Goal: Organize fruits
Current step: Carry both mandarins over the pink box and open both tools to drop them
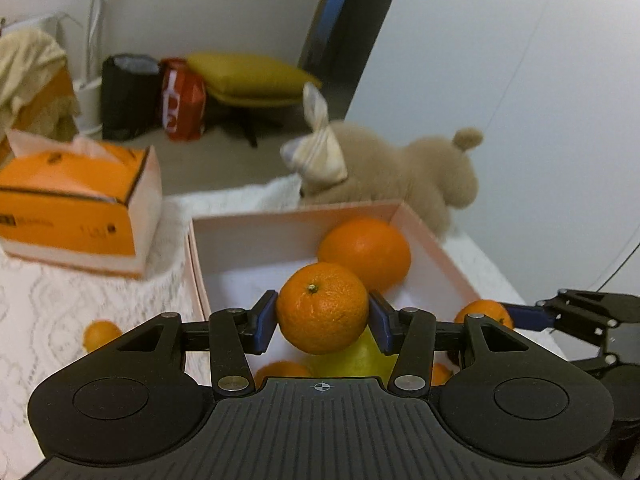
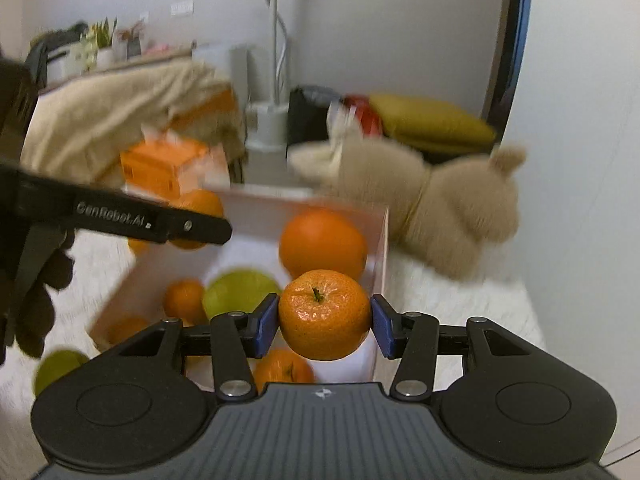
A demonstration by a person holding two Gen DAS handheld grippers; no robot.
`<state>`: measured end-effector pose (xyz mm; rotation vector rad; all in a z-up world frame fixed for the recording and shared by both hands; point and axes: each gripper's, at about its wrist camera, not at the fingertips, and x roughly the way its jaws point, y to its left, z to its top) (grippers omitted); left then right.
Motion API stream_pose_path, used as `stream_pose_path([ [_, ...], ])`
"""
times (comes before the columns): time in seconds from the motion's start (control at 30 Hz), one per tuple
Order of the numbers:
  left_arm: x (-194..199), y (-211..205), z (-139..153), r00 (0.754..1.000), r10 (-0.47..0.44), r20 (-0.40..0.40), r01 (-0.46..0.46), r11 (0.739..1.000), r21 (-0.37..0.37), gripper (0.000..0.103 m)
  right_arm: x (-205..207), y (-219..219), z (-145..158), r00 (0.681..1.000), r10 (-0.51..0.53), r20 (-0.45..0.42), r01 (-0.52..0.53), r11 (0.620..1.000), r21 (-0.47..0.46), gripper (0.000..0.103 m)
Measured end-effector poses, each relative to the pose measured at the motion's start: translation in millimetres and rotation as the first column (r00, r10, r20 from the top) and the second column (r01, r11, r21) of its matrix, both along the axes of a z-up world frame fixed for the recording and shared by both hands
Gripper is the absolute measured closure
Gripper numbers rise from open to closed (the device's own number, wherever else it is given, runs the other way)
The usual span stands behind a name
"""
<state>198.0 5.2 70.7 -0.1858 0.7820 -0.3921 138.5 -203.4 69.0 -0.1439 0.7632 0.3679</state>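
My left gripper point(image 1: 322, 314) is shut on a mandarin point(image 1: 322, 300), held above a pink open box point(image 1: 256, 222). My right gripper point(image 2: 324, 320) is shut on a second mandarin point(image 2: 324, 308) over the same box point(image 2: 385, 240). Inside lie a large orange point(image 1: 365, 254) point(image 2: 322, 244), a yellow-green fruit point(image 2: 238, 292) and small mandarins point(image 2: 184, 300). In the left wrist view the right gripper point(image 1: 506, 316) comes in from the right with its mandarin point(image 1: 482, 312). In the right wrist view the left gripper point(image 2: 200, 226) crosses at the left.
An orange tissue box point(image 1: 76, 200) stands left of the box on a white lace cloth point(image 1: 48, 300). A beige plush toy point(image 1: 400, 176) lies behind it. A loose mandarin point(image 1: 101, 334) and a green fruit point(image 2: 60, 368) rest on the cloth. A dark gloved hand point(image 2: 36, 300) shows at the left.
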Motion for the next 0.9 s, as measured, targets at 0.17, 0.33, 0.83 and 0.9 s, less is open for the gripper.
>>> stream_pose_path([
  [0.17,-14,5,3,1.0,0.011,0.027,-0.011,1.0,-0.029,0.051,6,2,-15,0.999,0.005,-0.046,-0.003,0.999,0.044,0.05],
  [0.33,-18,22,14,0.999,0.027,0.041,-0.025,0.998,-0.063,0.051,0,-2,-9,0.999,0.004,-0.035,-0.002,0.998,0.056,0.041],
  [0.83,-51,74,27,0.945,0.271,0.183,-0.26,0.962,-0.079,0.052,-22,11,30,0.997,0.017,0.081,-0.017,1.0,-0.001,0.034],
  [0.9,-47,87,14,0.944,0.301,0.133,-0.292,0.953,-0.081,0.052,-25,18,36,0.995,0.035,0.091,-0.035,0.999,-0.002,0.033],
])
